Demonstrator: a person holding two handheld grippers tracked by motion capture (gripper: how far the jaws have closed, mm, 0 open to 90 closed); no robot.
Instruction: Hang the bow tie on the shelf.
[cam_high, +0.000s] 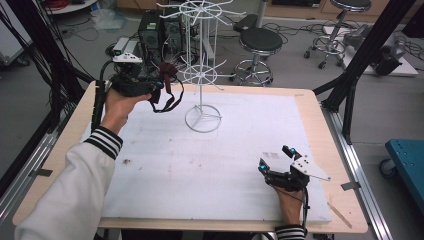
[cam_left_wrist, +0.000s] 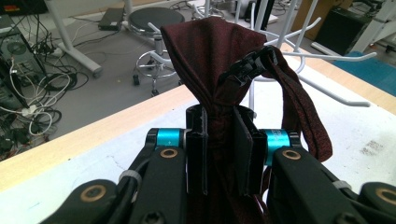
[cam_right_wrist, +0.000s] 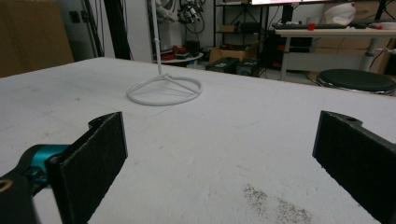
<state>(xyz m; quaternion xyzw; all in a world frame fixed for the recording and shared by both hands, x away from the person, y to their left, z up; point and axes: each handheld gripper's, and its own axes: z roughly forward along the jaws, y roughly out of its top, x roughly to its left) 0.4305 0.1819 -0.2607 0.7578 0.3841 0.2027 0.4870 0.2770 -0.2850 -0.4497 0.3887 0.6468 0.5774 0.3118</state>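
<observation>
Left hand-held gripper (cam_left_wrist: 219, 140) clamps dark red bow tie (cam_left_wrist: 210, 60), lower part hidden; right hand-held gripper (cam_right_wrist: 219, 154) wide.

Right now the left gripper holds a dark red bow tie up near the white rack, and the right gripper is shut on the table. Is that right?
Not quite: the right gripper is open, its jaws wide apart with nothing between them, as the right gripper view shows. The left gripper does hold the bow tie near the rack.
</observation>
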